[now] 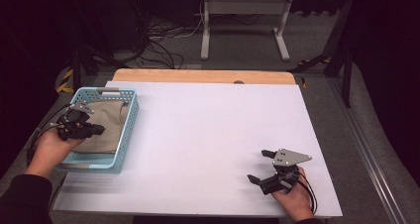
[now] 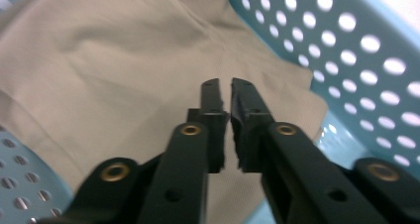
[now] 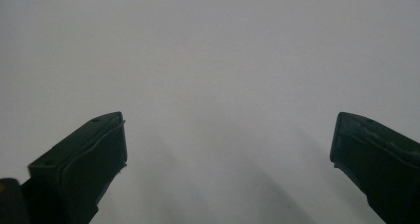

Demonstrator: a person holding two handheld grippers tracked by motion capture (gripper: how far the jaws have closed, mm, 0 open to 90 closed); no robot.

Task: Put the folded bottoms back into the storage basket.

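The left gripper sits inside the basket at about nine o'clock on the table, held by the left hand. In the left gripper view its jaws are drawn together with a thin slit between the tips, and nothing shows pinched in that slit; the tips hang over the cloth, whether touching it or just above I cannot tell.

The cloth is beige, creased, and lies flat in the basket, covering most of its floor. In the left gripper view it spreads from the jaws out to twelve and nine o'clock, while the basket's perforated light-blue wall runs past at two o'clock, just beside the cloth's edge. A bare patch of basket floor shows at eight o'clock.

From the high view the basket stands at the table's left edge, its near end by the person's forearm.

The right gripper rests at about five o'clock on the table, well apart from the basket, in the right hand. Its jaws are spread wide, with only bare white tabletop between them.
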